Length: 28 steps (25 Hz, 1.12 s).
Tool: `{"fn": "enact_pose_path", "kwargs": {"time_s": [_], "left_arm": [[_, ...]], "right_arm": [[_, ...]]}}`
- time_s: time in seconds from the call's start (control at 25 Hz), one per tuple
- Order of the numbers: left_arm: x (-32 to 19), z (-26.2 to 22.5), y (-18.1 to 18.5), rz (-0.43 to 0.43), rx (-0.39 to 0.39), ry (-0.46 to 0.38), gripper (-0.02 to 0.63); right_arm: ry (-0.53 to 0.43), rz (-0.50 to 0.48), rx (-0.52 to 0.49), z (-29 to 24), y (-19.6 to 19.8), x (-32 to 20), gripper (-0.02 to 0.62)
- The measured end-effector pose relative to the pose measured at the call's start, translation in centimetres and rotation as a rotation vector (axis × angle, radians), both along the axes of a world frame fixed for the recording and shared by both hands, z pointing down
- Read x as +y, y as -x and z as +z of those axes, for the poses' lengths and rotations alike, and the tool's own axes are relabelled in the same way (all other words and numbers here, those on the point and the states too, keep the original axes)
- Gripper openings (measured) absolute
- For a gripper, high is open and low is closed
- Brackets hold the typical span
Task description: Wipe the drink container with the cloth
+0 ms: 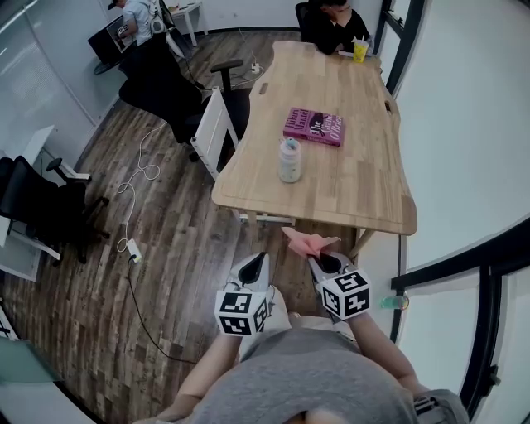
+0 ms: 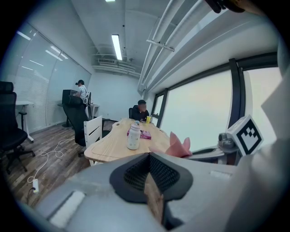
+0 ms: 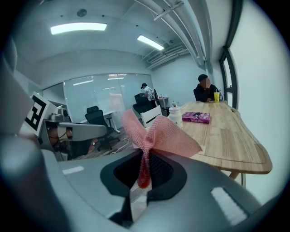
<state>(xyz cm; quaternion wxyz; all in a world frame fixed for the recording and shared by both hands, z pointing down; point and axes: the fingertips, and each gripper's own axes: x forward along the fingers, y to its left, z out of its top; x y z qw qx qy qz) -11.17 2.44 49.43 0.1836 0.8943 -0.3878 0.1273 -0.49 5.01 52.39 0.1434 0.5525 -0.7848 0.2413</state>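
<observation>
The drink container (image 1: 290,160), a pale bottle with a white cap, stands upright on the wooden table (image 1: 364,199) near its front edge; it also shows in the left gripper view (image 2: 133,136) and the right gripper view (image 3: 175,114). My right gripper (image 1: 319,263) is shut on a pink mesh cloth (image 1: 308,243), which fans out above the jaws (image 3: 156,131). My left gripper (image 1: 257,267) is shut with nothing in it. Both grippers hang short of the table, well apart from the bottle.
A magenta book (image 1: 314,126) lies behind the bottle. A seated person (image 1: 335,25) with a yellow cup (image 1: 360,51) is at the table's far end. A white chair (image 1: 211,132), black office chairs (image 1: 41,207) and a floor cable (image 1: 132,240) stand to the left.
</observation>
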Motion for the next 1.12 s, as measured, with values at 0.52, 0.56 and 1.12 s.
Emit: {"fn": "enact_pose_path", "kwargs": {"time_s": [0.52,0.56,1.12], "left_arm": [[0.0,-0.9,0.2,0.003,-0.005,-0.011,0.003],[0.0,-0.9,0.4,0.001,-0.006,-0.012,0.003],[-0.6,-1.5,0.9,0.004,-0.001,-0.018,0.003]], "right_arm": [[-0.051,-0.01,0.012,-2.1,-0.1,-0.4,0.023],[-0.053,-0.012,0.008,-2.2,0.1,-0.4,0.023],[-0.071,-0.011,-0.047,-2.7,0.9,-1.0,0.023]]}}
